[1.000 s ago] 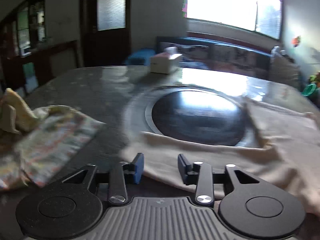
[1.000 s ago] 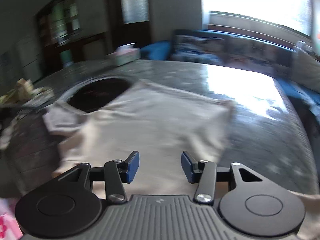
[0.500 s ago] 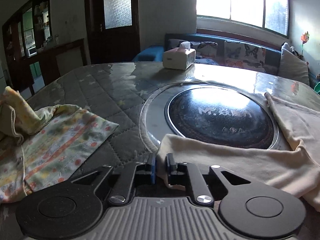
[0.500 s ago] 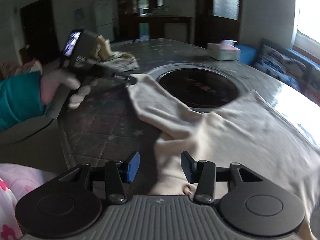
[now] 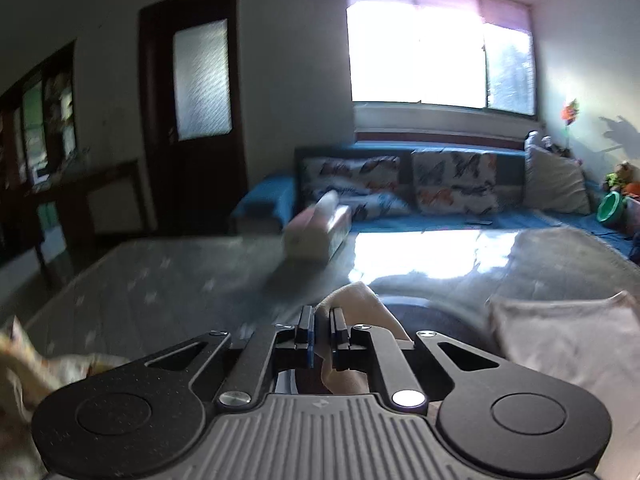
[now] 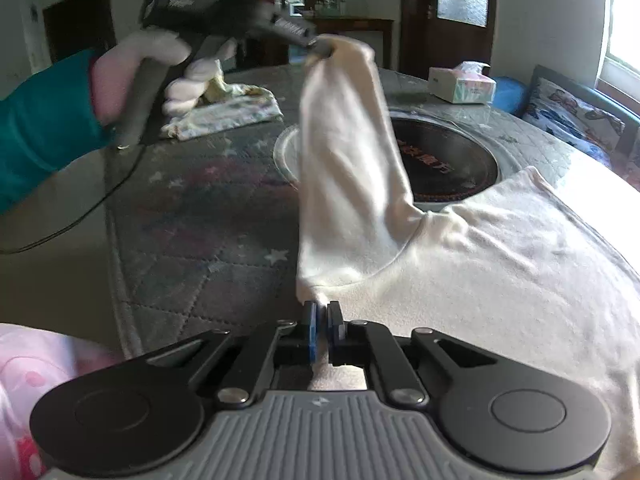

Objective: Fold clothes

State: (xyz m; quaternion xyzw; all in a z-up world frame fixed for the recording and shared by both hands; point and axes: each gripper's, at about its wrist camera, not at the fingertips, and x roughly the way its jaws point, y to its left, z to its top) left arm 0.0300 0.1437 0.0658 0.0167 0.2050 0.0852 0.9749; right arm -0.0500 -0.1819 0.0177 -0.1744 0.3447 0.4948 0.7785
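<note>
- Right wrist cam: cream shirt (image 6: 500,264) lies spread on the round table (image 6: 192,216), partly over the dark hotplate (image 6: 448,168) sunk in the middle. One sleeve is lifted up off the cloth.
- Left gripper (image 6: 320,46) is pinched shut on the sleeve end, held up above the hotplate's near-left rim by a gloved hand (image 6: 132,68) w/ teal sleeve.
- Right gripper (image 6: 322,320) is also clamped tight, on the shirt edge just in front of the hotplate, cloth between the pads.
- Risk imo: thin cloth in both pinches, so a quick pull apart could slip the sleeve out, or drag the whole shirt across the hotplate and bunch it.
- Also if the sleeve gets laid down twisted the fold comes out crooked.
- Containers: only a tissue box (image 6: 460,84) beyond the hotplate, tissue poking out the top. Floral garment (image 6: 224,112) sits left of the hotplate, not in anything.
- Left wrist cam is blurry, but shows pads closed on cream fabric.
</note>
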